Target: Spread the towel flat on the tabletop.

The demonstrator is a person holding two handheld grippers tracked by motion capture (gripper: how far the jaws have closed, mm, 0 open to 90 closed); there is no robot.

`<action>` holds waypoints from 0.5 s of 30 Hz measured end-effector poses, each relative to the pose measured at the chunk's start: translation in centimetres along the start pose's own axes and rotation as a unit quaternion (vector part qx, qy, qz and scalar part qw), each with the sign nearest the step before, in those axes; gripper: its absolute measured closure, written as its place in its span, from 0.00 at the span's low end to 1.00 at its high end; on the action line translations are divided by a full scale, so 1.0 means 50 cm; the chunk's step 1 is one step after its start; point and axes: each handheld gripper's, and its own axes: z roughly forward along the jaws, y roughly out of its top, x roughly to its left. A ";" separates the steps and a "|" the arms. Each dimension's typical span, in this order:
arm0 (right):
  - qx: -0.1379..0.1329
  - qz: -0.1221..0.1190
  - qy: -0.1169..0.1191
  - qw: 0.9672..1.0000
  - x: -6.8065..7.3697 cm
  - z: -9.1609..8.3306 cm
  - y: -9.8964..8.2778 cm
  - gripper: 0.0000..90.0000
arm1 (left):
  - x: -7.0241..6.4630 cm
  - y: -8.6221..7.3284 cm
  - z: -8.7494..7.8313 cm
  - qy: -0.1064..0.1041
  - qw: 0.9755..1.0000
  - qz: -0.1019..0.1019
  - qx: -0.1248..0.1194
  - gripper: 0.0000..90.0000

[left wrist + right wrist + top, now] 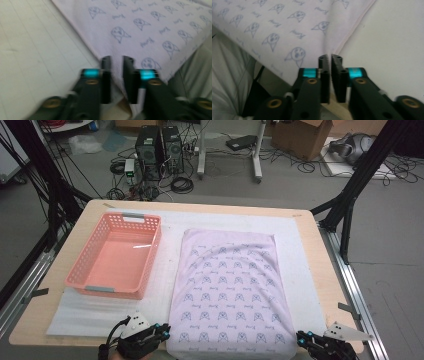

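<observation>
A pink basket (114, 256) stood at the left of the table (320, 265), on a white mat (170, 270) that covered most of the tabletop; the basket held nothing visible. Just beside it, to the right, a cloth (230, 290) printed with small blue figures lay flat on the mat, its near edge reaching the front of the table and its far corners rounded. At the near left corner of the cloth was the left gripper (162, 332), held low at the table's front edge with its tips touching or just short of the cloth's side hem. In the left gripper view, the cloth (140, 30) ran away from the corner, and that corner sat in the narrow gap between the two black jaws of the left gripper (116, 60); the picture was blurred, so whether the pads pressed on the fabric could not be told. At the near right corner of the cloth was the right gripper (301, 337), likewise low at the front edge, its tips at the hem. In the right gripper view, the right gripper (329, 58) had its jaws nearly together, a thin slit between them, with the hem of the cloth (287, 27) running into that slit; a small ridge of fabric rose from the tips, so the jaws seemed closed on the corner.
</observation>
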 end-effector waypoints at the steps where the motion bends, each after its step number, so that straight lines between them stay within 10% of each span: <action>1: -0.009 0.011 -0.003 1.000 -0.004 0.002 0.004 0.76 | 0.002 0.004 0.002 0.003 1.000 0.000 -0.012 0.69; 10: -0.030 0.026 -0.047 0.998 -0.030 0.078 0.055 0.73 | 0.038 0.034 0.023 0.016 0.998 -0.035 -0.057 0.57; 15: -0.011 0.022 -0.048 0.999 -0.032 0.110 0.062 0.97 | 0.054 0.046 0.033 0.014 0.997 -0.046 -0.066 0.55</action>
